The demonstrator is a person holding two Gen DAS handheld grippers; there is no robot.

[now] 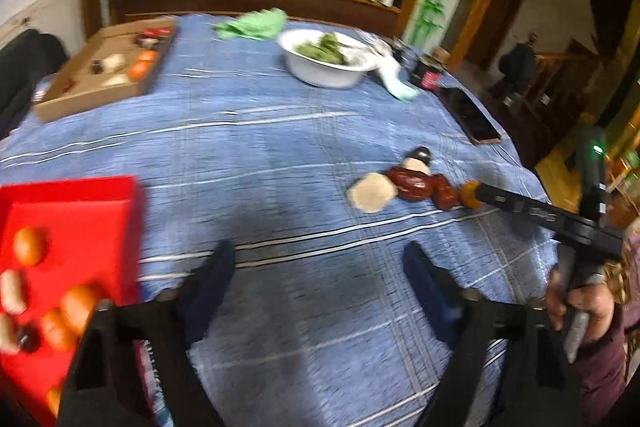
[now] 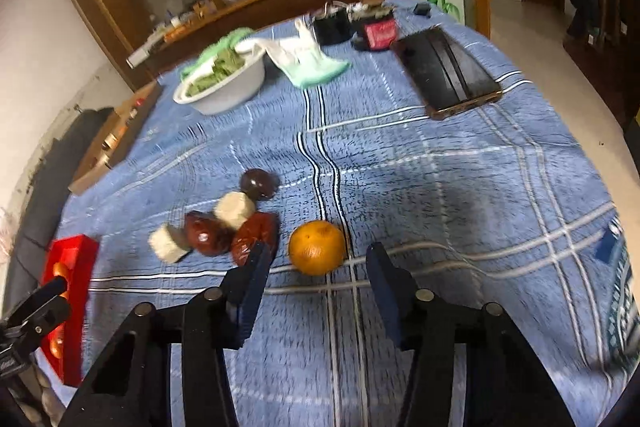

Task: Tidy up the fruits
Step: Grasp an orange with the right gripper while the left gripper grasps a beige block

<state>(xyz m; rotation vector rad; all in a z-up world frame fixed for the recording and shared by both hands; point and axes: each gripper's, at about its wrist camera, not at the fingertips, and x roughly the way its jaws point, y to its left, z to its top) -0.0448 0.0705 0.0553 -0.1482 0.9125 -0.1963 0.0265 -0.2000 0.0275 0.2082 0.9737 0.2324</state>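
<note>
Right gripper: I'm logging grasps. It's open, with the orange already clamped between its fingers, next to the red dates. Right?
Not clamped. The right wrist view shows the right gripper open, with the orange lying free on the cloth just ahead of its fingers, beside the red dates.

Right gripper [image 2: 316, 263] with jaws spread wide, an orange [image 2: 317, 247] lying between and just ahead of them, untouched. Just left of the orange, a cluster: two red dates [image 2: 208, 233], two pale cut chunks [image 2: 234, 209], one dark round fruit [image 2: 259, 183] behind. Blue plaid cloth [image 2: 440, 187] over the table. Red tray [image 2: 76, 259] at far left holding oranges. White bowl [image 2: 224, 83] of greens farther back.
</note>
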